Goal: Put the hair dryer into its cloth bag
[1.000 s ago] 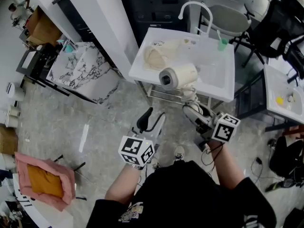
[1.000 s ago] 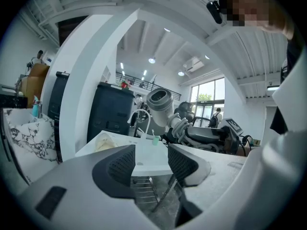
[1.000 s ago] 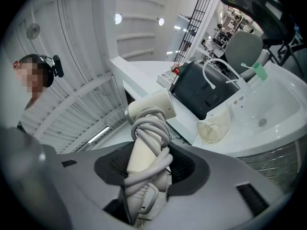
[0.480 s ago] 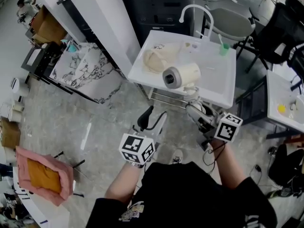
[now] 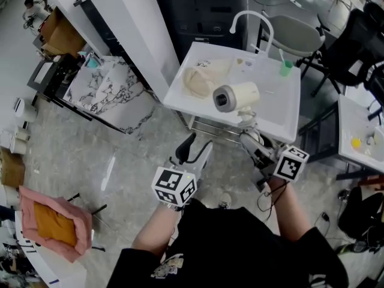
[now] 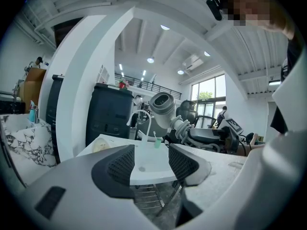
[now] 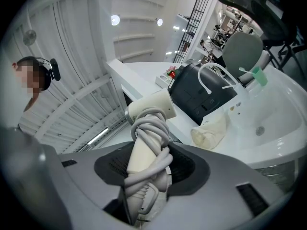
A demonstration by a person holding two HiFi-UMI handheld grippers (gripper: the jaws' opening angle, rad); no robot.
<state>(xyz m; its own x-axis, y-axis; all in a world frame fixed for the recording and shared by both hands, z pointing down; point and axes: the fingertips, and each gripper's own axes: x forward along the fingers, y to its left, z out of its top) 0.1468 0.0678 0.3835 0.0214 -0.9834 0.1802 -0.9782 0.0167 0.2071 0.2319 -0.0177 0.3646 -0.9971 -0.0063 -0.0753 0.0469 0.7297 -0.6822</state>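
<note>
My right gripper (image 5: 254, 141) is shut on the handle of a cream hair dryer (image 5: 237, 96), whose cord is wound round the handle (image 7: 146, 162). The dryer stands upright in the jaws, its barrel (image 7: 151, 107) over the front of the white sink stand (image 5: 273, 116). The cream cloth bag (image 5: 195, 81) lies crumpled on the stand's left part, also seen as the bag (image 7: 211, 131) past the dryer. My left gripper (image 5: 191, 152) hangs below the stand's front edge, open and empty (image 6: 148, 164), pointing at the stand (image 6: 144, 169).
A curved white tap (image 5: 252, 18) and a green cup (image 5: 287, 69) stand at the sink's back. A dark cabinet (image 5: 204, 5) lies behind, a marble-patterned block (image 5: 102, 86) to the left, chairs (image 5: 297, 29) to the right. A pink tray (image 5: 54, 227) sits at bottom left.
Both grippers have moved a little toward the sink stand, the right one carrying the dryer along. The grip on the dryer handle is unchanged.
</note>
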